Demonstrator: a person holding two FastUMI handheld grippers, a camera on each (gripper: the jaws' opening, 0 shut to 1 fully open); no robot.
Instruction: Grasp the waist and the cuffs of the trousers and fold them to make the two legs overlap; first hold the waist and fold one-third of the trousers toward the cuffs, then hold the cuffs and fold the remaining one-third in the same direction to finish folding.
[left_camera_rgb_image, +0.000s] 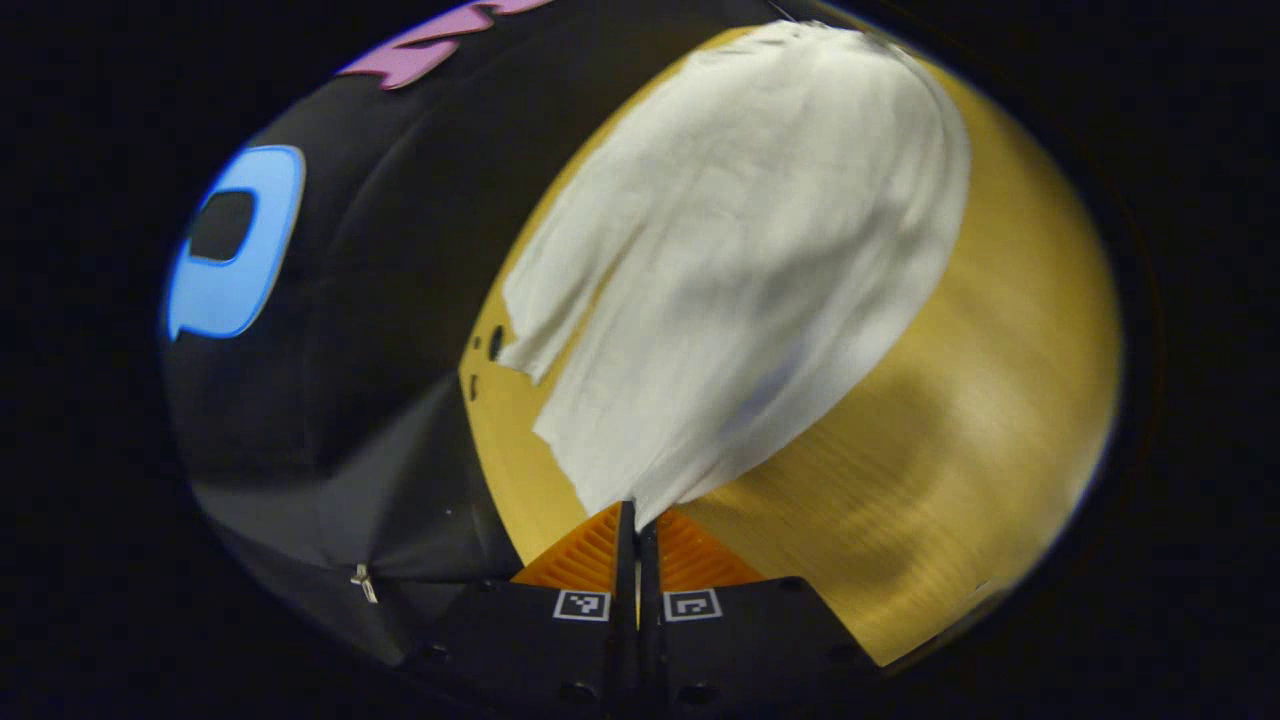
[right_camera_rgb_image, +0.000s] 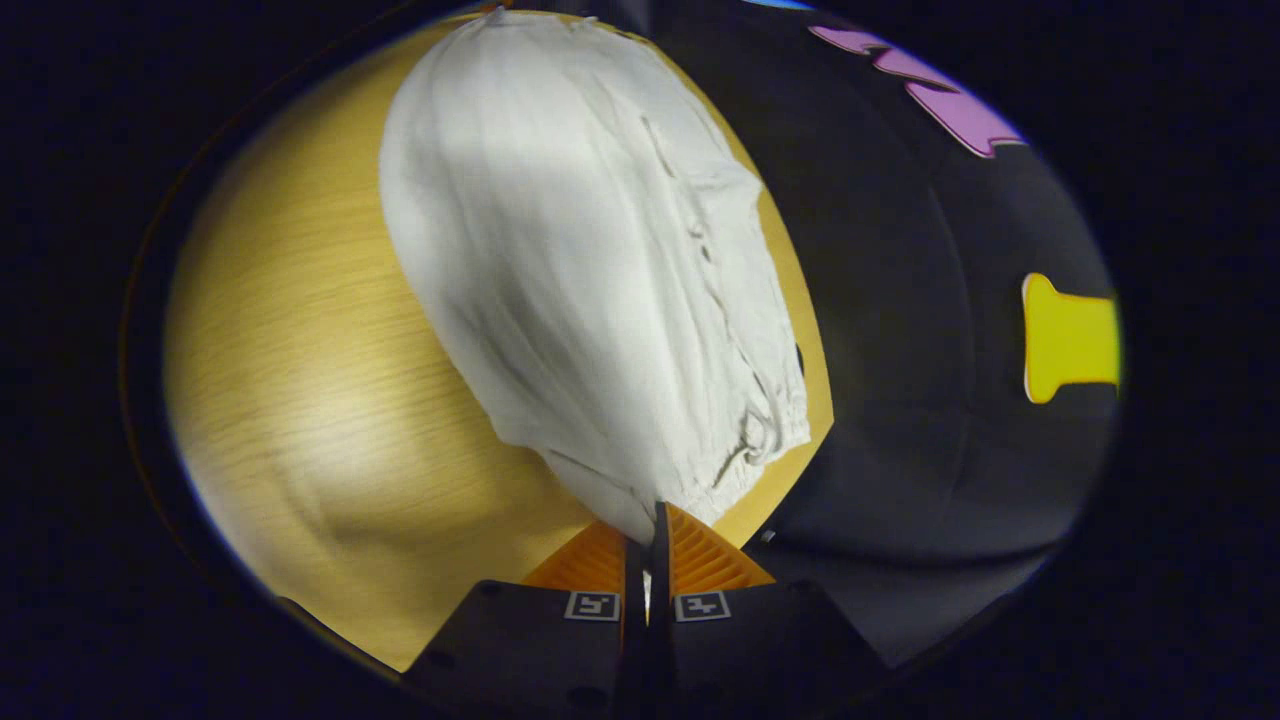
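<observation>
Booth wall: in the left gripper view the black cloth (left_camera_rgb_image: 330, 300) takes up the left side, with a small metal clip (left_camera_rgb_image: 364, 583) low down on it
Bench edge: the wooden bench (left_camera_rgb_image: 960, 480) meets the cloth along a curved line, with two small dark holes (left_camera_rgb_image: 495, 342) just beside the fabric
Trousers, left gripper view: the white trousers (left_camera_rgb_image: 740, 250) spread from the top of the bench down to a narrow bunch at the gripper; one edge hangs as a loose flap on the cloth side
Left gripper: the left gripper (left_camera_rgb_image: 636, 520) has its jaws clenched on the bunched end of the trousers, the fabric pinched between both fingers
Blur: bench grain and fabric are smeared here
Bench, right gripper view: bare wood (right_camera_rgb_image: 300, 380) lies to the left of the trousers
Trousers, right gripper view: the white fabric (right_camera_rgb_image: 580, 260) runs from the top down to the gripper, with a gathered, puckered hem (right_camera_rgb_image: 770, 440) and a seam along its right edge
Right gripper: the right gripper (right_camera_rgb_image: 650, 525) has its jaws clenched on a corner of the trousers just beside the gathered hem
Far right: black cloth wall (right_camera_rgb_image: 920, 350) beyond the bench edge
</observation>
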